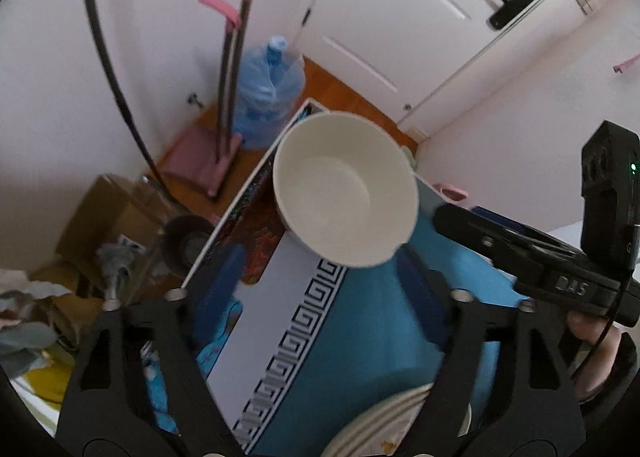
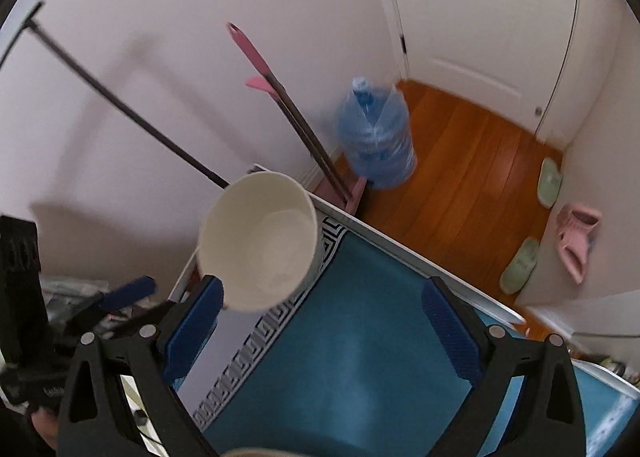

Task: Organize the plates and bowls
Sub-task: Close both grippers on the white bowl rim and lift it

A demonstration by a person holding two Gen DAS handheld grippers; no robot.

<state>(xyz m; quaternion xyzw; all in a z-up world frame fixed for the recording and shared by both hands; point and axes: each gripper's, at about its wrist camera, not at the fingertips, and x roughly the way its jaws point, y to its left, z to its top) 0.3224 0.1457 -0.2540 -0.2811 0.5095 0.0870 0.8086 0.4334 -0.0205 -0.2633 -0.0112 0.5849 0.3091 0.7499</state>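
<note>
My left gripper (image 1: 320, 289) hangs with its jaws spread and nothing between them; my right gripper (image 2: 320, 317) is spread too, its left pad just beside the bowl (image 2: 260, 241) without pinching it. The bowl sits empty near the far edge of the blue mat (image 2: 352, 357); a stack of plates (image 1: 384, 421) lies close under my left jaws. My worry: if either pad clips the rim on the way in, the light bowl could tip or skid off the table edge toward the floor (image 2: 460, 161). The blur suggests I am moving fast, which would make that likelier.
</note>
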